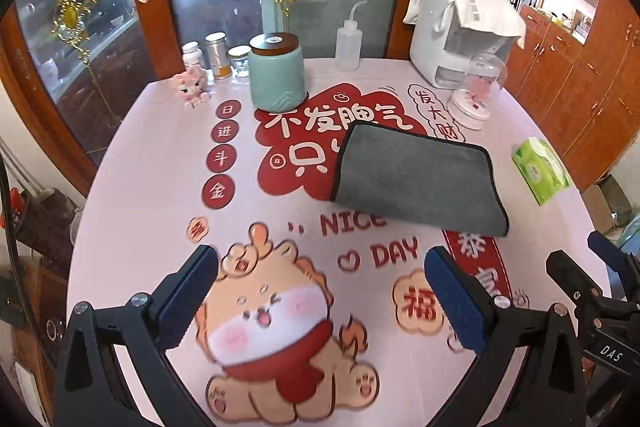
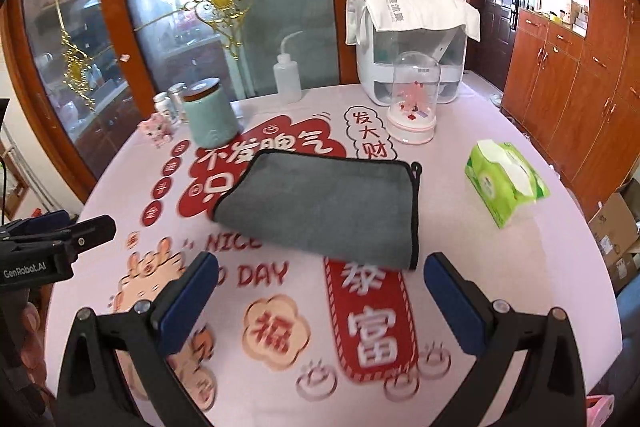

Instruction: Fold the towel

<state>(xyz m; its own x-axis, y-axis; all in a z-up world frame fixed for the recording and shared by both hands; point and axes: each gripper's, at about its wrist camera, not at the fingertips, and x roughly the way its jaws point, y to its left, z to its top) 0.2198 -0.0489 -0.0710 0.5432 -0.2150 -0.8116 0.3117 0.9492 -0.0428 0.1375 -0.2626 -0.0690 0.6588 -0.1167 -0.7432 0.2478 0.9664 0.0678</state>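
A grey towel (image 1: 416,177) with black edging lies folded flat on the round printed table (image 1: 160,187); it also shows in the right wrist view (image 2: 324,207). My left gripper (image 1: 320,267) is open and empty, above the table in front of the towel and to its left. My right gripper (image 2: 320,275) is open and empty, just in front of the towel's near edge. The right gripper shows at the right edge of the left wrist view (image 1: 592,267), and the left gripper at the left edge of the right wrist view (image 2: 60,231).
A green tissue pack (image 2: 506,181) lies right of the towel. Behind it stand a glass dome ornament (image 2: 414,103), a white appliance (image 2: 412,43), a squeeze bottle (image 2: 287,75), a teal canister (image 2: 210,117), small jars (image 1: 218,55) and a pink figurine (image 1: 192,89).
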